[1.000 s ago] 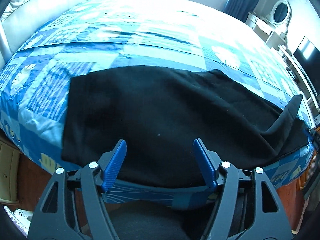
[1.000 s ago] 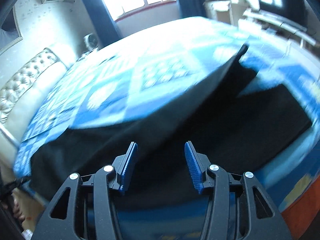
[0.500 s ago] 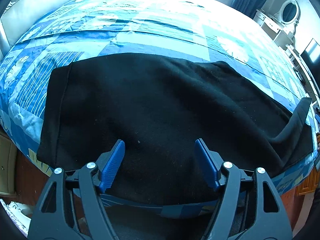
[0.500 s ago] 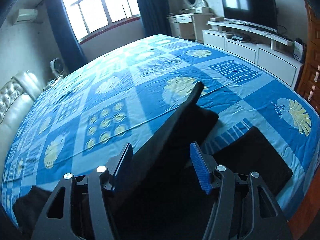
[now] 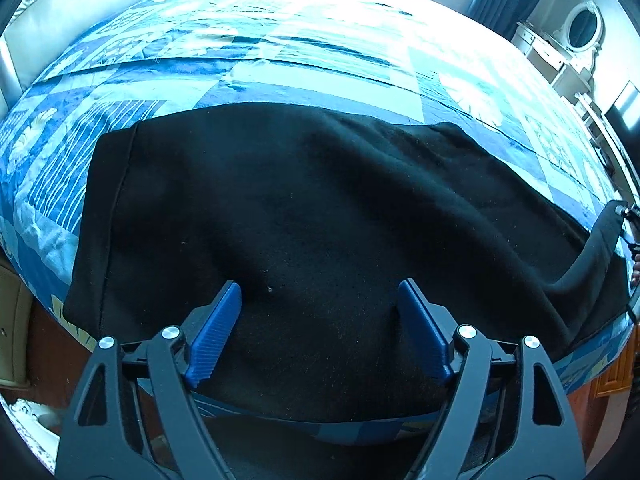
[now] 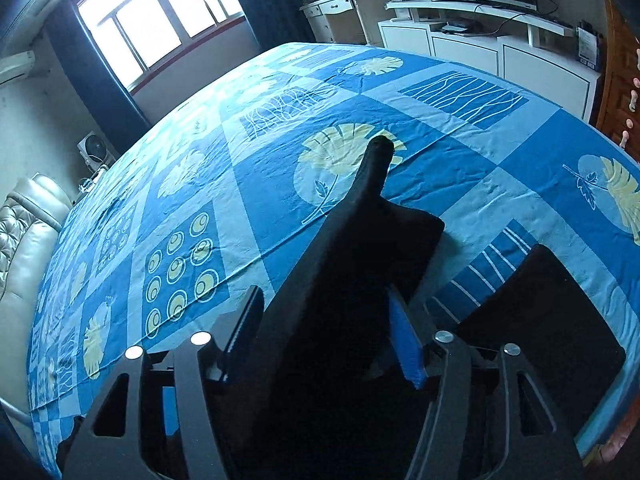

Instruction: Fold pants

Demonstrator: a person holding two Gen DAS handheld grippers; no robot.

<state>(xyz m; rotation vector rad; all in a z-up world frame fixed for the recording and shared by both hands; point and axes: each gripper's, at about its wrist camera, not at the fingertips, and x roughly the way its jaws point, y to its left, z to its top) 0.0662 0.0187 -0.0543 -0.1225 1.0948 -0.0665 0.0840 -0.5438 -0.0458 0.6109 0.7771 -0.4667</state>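
Note:
Black pants (image 5: 312, 208) lie spread along the near edge of a bed with a blue patterned cover (image 5: 280, 52). My left gripper (image 5: 320, 300) is open, its blue fingers hovering low over the middle of the pants near the bed edge. In the right wrist view, my right gripper (image 6: 324, 312) has its jaws apart with a raised fold of the black pants (image 6: 352, 240) standing between them. One pant leg end (image 6: 548, 320) lies flat to the right. In the left wrist view the raised leg end (image 5: 600, 248) shows at far right.
A padded headboard (image 6: 20, 248) is at the left. A white TV cabinet (image 6: 500, 52) and dresser (image 6: 340, 16) stand beyond the bed, a window (image 6: 168, 20) behind. A wooden cabinet (image 6: 620, 92) is at the right. The bed cover (image 6: 240, 184) stretches beyond the pants.
My left gripper moved forward and lower over the pants. My right gripper swung right and closed in on the raised pant fold, which now stands between its fingers.

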